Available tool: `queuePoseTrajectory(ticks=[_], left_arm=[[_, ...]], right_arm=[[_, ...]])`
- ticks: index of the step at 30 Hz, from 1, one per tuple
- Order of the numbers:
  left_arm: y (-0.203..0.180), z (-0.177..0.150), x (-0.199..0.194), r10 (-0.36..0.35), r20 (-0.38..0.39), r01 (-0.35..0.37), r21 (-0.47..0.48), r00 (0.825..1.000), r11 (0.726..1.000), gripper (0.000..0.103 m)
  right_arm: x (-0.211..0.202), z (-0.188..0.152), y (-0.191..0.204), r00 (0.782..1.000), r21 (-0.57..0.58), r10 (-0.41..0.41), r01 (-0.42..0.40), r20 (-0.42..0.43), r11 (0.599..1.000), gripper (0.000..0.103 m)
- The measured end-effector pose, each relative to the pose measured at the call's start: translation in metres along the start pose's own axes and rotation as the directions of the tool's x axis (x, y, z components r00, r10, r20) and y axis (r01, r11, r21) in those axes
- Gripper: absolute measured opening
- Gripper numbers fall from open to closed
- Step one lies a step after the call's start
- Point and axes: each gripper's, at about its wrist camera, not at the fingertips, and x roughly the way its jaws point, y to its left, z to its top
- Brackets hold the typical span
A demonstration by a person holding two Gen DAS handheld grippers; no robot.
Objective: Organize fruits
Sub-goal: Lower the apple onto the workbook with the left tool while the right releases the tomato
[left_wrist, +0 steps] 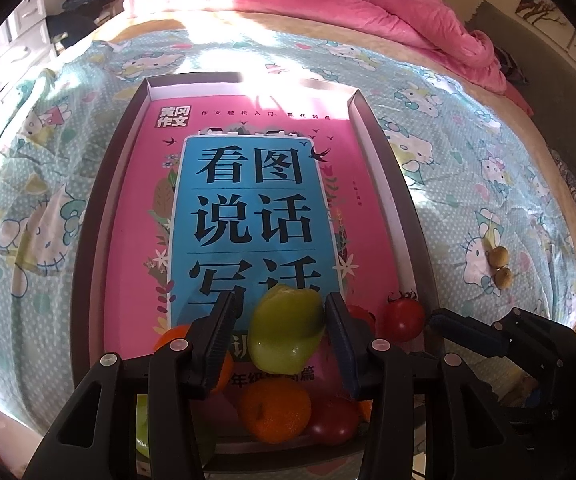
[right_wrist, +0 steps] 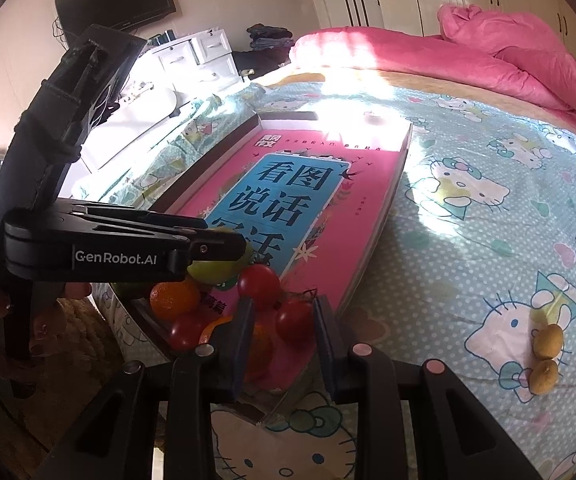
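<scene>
Holding: your left tool (left_wrist: 284,332) has its two black fingers set against the sides of a green, glossy, pear-shaped fruit (left_wrist: 286,330), which appears lifted just above the near end of the tray.
Tray: a shallow dark-rimmed rectangular box (left_wrist: 100,208) lies on the bed, lined with a pink and blue book cover.
Fruit already in: round orange citrus (left_wrist: 274,408) and red tomatoes (left_wrist: 404,318) crowd the near end of the tray.
Fruit left out: two small yellow-brown oval fruits (right_wrist: 546,354) lie side by side on the cartoon-print bedsheet (right_wrist: 488,208), well apart from the tray.
Right tool: your right tool (right_wrist: 282,332) hangs wide, holding nothing, over the near corner, with a small red tomato (right_wrist: 294,320) showing between its fingers.
Step in hand: judged as placing the green fruit among the others.
Next move: lower it onto a bare patch of cover, spread the fingers gently so it cannot roll, then send the right tool for the two stray fruits.
</scene>
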Motion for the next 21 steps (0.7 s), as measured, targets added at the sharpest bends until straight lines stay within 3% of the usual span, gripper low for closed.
queuePoseTrajectory(ticks=[21], left_arm=[[-0.01,0.004,-0.011,-0.042,0.056,0.041,0.02,0.998,0.999,0.049]], right_arm=[[-0.028,-0.003,-0.004,0.997,0.015,-0.012,0.011,0.07,1.0,0.048]])
